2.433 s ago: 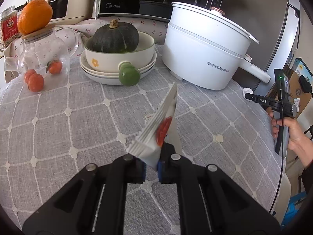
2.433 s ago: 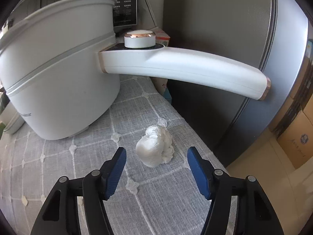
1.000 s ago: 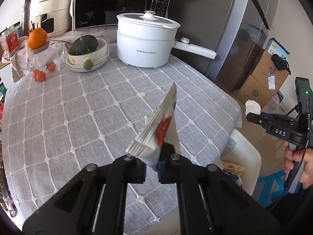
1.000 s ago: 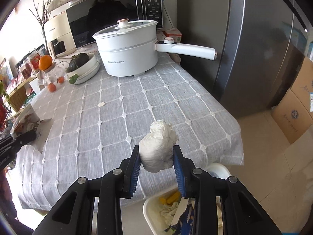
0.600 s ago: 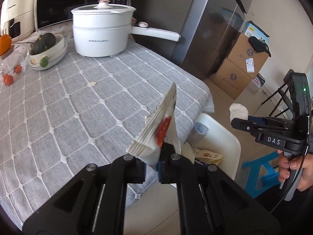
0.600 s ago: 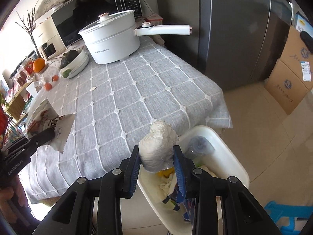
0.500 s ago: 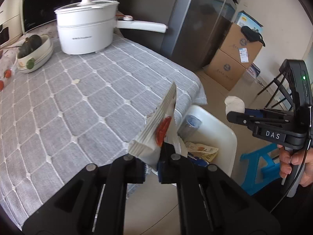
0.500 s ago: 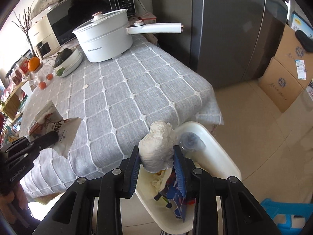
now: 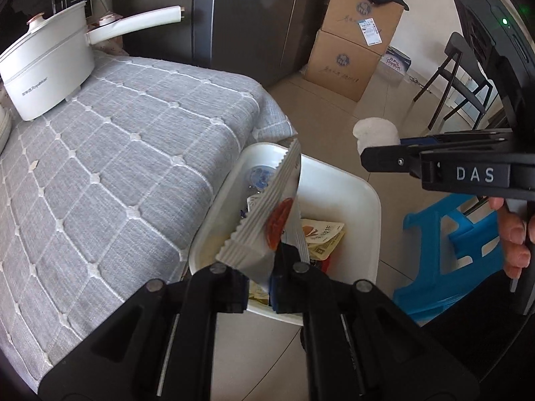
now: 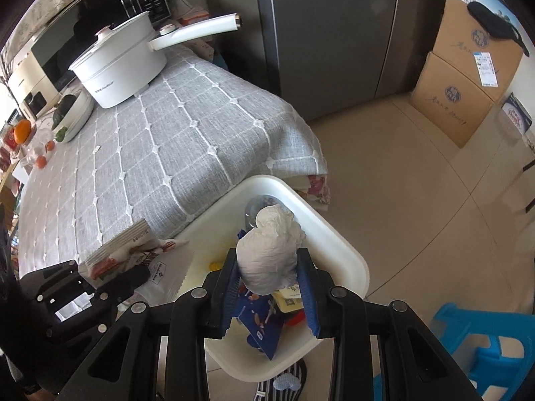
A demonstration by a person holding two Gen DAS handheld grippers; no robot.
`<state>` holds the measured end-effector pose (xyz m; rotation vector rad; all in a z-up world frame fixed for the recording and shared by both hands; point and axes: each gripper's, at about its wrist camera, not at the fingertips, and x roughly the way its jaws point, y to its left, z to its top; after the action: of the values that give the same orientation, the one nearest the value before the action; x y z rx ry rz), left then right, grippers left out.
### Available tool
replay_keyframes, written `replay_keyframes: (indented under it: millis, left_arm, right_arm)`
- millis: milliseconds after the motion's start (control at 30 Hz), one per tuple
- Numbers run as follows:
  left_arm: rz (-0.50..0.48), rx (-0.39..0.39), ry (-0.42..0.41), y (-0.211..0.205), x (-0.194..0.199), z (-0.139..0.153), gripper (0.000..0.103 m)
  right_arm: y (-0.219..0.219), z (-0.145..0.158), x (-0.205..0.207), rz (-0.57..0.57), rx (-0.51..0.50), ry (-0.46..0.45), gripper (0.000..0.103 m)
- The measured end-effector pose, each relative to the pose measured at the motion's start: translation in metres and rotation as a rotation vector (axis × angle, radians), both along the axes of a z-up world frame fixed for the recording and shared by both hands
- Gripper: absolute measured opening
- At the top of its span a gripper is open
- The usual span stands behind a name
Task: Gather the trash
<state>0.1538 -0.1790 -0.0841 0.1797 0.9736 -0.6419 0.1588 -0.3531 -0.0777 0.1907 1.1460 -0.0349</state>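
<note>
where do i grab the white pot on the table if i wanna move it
Take the pot by its long handle, jaws across it from above. The handle sticks out level past the table edge with clear space around it; the round body looks too wide.

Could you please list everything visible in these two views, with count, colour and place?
Wrapper: one, white with red print, in left gripper above the bin.
Tissue wad: one, white, in right gripper above the bin.
Bin: one, white, on the floor beside the table, holding trash.
Electric pot: one, white, far end of the table.
Tablecloth: one, grey check.
Cardboard boxes: two, brown, stacked.
Stool: one, blue.
Left gripper: black, jaws shut.
Right gripper: black, jaws clamped.
</note>
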Motion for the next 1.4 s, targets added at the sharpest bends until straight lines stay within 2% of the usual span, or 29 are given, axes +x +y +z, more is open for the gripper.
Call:
replay_keyframes:
  millis: [100,200,267,333,533,633,833,900,967,1000,1233,1400]
  left_arm:
    - [0.011,0.014,-0.010,-0.006,0.001,-0.004,0.017]
    - [0.030,0.048,-0.038,-0.008,0.003,-0.004,0.040]
    - [0.048,0.067,-0.065,-0.006,0.001,-0.002,0.069]
    - [0.068,0.082,-0.093,-0.003,0.000,0.000,0.078]
    - [0.144,0.116,-0.112,0.014,0.002,0.004,0.084]
    - [0.185,0.126,-0.108,0.024,0.004,0.004,0.091]
    - [0.219,0.145,-0.135,0.035,0.002,0.009,0.099]
    - [0.235,0.156,-0.142,0.037,0.002,0.009,0.099]
    - [0.242,0.157,-0.137,0.040,0.002,0.010,0.100]
    - [0.246,0.155,-0.135,0.042,0.002,0.010,0.100]
    - [0.287,0.164,-0.119,0.054,0.000,0.012,0.100]
    - [0.330,0.155,-0.139,0.071,-0.009,0.025,0.100]
  right_arm:
    - [-0.010,-0.003,-0.003,-0.008,0.007,0.012,0.035]
    - [-0.017,-0.003,-0.006,-0.017,0.007,0.013,0.035]
    - [-0.023,-0.005,-0.007,-0.027,0.014,0.016,0.035]
    - [-0.027,-0.006,-0.007,-0.034,0.021,0.020,0.035]
    - [-0.023,-0.010,-0.005,-0.021,0.017,0.033,0.035]
    - [-0.014,-0.013,0.000,0.000,0.005,0.042,0.035]
    - [-0.001,-0.015,0.006,0.020,-0.014,0.051,0.038]
    - [0.002,-0.016,0.008,0.021,-0.016,0.052,0.045]
    - [0.004,-0.016,0.008,0.020,-0.019,0.054,0.066]
    - [0.005,-0.016,0.008,0.018,-0.026,0.051,0.069]
    - [0.006,-0.011,0.007,0.006,-0.049,0.042,0.073]
    - [0.007,0.008,-0.004,-0.001,-0.061,-0.020,0.076]
